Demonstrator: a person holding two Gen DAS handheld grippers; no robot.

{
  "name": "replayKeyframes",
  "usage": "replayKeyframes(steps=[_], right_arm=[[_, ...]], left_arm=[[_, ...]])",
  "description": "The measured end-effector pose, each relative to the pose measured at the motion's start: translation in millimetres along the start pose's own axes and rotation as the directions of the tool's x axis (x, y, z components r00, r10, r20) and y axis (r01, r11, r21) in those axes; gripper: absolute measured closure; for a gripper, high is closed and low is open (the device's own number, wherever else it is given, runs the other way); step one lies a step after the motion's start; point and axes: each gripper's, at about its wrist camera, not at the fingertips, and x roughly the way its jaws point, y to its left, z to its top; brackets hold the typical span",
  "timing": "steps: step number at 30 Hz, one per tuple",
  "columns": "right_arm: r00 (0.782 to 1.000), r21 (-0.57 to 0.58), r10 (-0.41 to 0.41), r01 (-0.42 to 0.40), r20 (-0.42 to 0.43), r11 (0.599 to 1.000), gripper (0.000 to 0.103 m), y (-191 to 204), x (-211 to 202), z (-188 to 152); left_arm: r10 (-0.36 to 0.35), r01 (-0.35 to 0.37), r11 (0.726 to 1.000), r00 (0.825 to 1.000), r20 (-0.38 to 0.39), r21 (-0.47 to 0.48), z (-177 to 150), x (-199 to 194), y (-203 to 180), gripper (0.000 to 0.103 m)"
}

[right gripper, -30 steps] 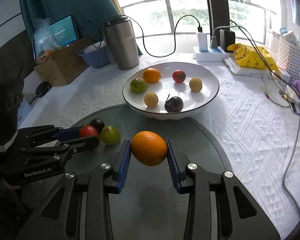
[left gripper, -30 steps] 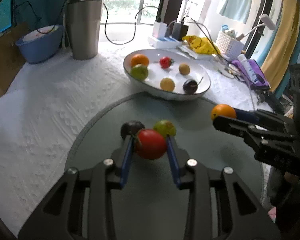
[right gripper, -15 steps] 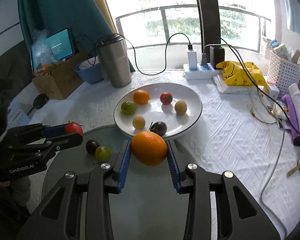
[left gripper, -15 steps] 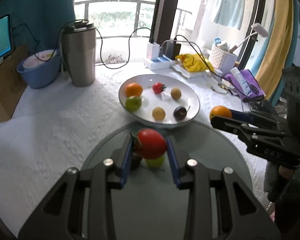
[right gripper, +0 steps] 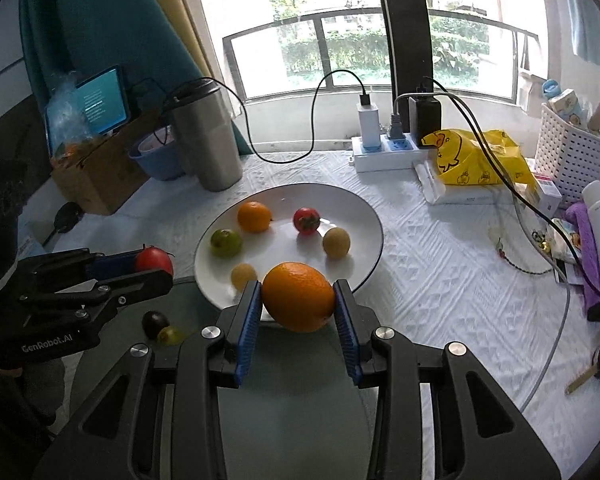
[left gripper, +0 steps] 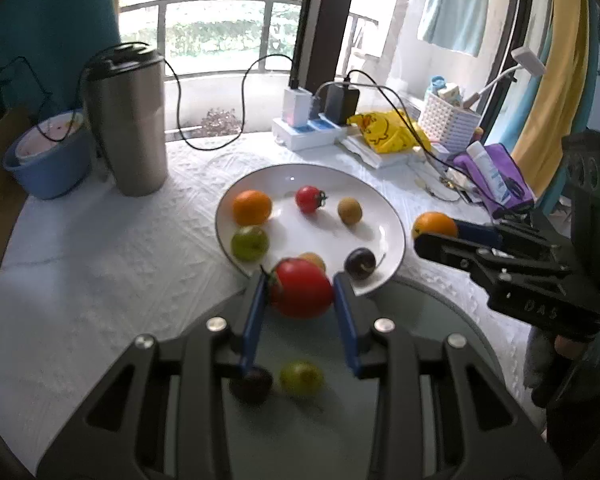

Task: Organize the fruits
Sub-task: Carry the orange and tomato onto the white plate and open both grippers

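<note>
My left gripper [left gripper: 300, 292] is shut on a red tomato [left gripper: 302, 288], held in the air over the near rim of the white plate [left gripper: 392, 216]. My right gripper [right gripper: 298, 300] is shut on an orange [right gripper: 298, 296], also raised near the plate [right gripper: 364, 216]. The plate holds an orange [left gripper: 252, 207], a small tomato [left gripper: 309, 199], a green fruit [left gripper: 249, 243], a dark plum [left gripper: 360, 263] and two yellowish fruits. A dark plum [left gripper: 252, 384] and a green fruit [left gripper: 301, 377] lie on the grey round mat [left gripper: 420, 320] under my left gripper.
A steel tumbler [left gripper: 128, 120] and a blue bowl [left gripper: 44, 160] stand at the back left. A power strip [right gripper: 384, 148] with cables, a yellow bag [right gripper: 476, 160], a white basket [right gripper: 572, 152] and bottles crowd the back right. A cardboard box [right gripper: 100, 168] sits far left.
Both grippers rose and moved forward towards the plate with their fruits. The plum and green fruit stayed on the mat and now lie under my left gripper.
</note>
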Motion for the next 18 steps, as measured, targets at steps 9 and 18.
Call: replayKeyframes(steps=[9, 18], right_arm=[[1.0, 0.039, 0.003, -0.002, -0.009, 0.999, 0.065, -16.7, 26.0, 10.9], [1.0, 0.044, 0.014, -0.015, 0.001, 0.999, 0.064, -24.9, 43.2, 20.6]], left_arm=[[-0.019, 0.019, 1.0, 1.0, -0.016, -0.001, 22.4, 31.6, 0.2, 0.068], [-0.035, 0.035, 0.999, 0.998, -0.043, 0.001, 35.0, 59.6, 1.8, 0.068]])
